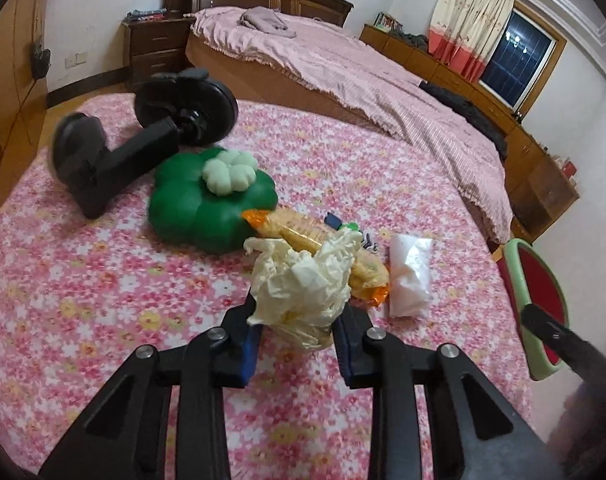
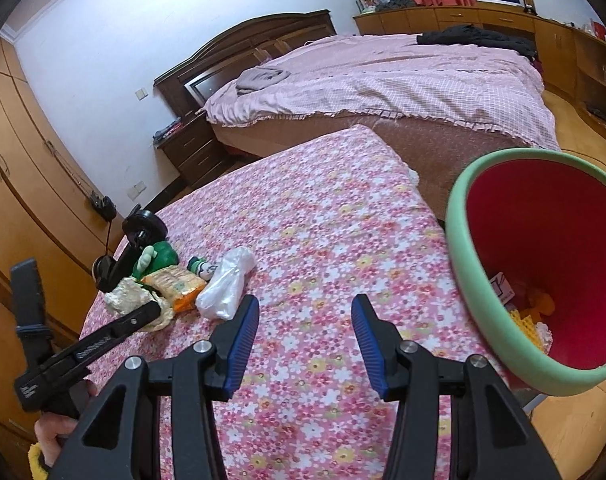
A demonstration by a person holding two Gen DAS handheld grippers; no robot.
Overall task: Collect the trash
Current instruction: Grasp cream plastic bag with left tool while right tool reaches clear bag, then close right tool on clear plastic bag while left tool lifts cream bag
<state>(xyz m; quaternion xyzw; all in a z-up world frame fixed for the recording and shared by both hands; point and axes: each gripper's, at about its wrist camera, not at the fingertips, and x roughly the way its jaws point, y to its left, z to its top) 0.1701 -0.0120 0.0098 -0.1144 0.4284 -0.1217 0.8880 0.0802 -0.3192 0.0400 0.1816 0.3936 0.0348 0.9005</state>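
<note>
Closest to the left wrist camera, the left gripper (image 1: 299, 320) has its blue-padded jaws pressed against both sides of a crumpled cream paper wad (image 1: 303, 280), gripping it on a table covered by a pink floral cloth (image 1: 103, 280). Seen from the right wrist, the right gripper (image 2: 305, 332) hangs about half open over bare cloth, with nothing between its pads. Just beside it on the right stands a red bin with a pale green rim (image 2: 459, 240), already holding some scraps. Just beyond the wad lies an orange snack wrapper (image 1: 303, 232), touching it, and a white plastic bag (image 1: 409, 276) lies next to that. Further back sit a green flower-shaped cushion (image 1: 199, 208) and a black suction-cup mount (image 1: 143, 136). Behind the table is a bed with a pink cover (image 1: 343, 60).
</note>
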